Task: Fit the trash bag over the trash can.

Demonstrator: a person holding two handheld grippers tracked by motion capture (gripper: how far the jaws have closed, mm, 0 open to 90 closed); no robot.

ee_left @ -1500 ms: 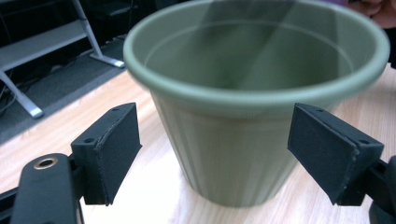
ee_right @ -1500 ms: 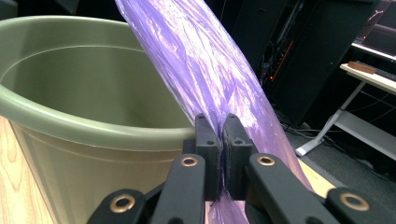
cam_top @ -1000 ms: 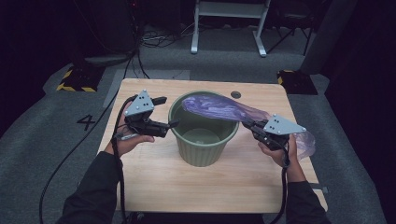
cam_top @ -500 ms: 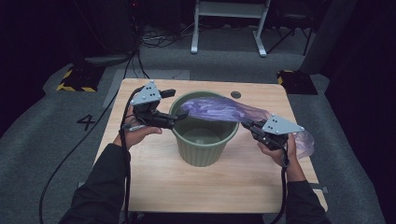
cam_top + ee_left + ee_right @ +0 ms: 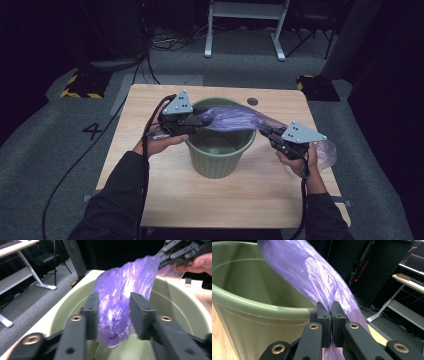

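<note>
One green bucket [image 5: 220, 150], one purple plastic bag [image 5: 235, 119] and two grippers are seen on the wooden table [image 5: 210, 200]. At the bucket's left rim, the left gripper [image 5: 204, 121] is held with its jaws apart around the bag's end. The bag is stretched over the bucket's mouth. At the right rim, the bag is pinched by the closed right gripper [image 5: 263, 131]; the rest of the bag is partly hidden behind the right hand [image 5: 299, 161].

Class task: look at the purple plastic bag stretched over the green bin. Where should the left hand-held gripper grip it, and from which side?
Grip the purple bag at its loose bunched end hanging inside the green bin, coming over the rim from the person's left. The film gathers into a narrow fold between the left hand-held gripper's parted jaws, while the right hand-held gripper pinches the far end.
</note>
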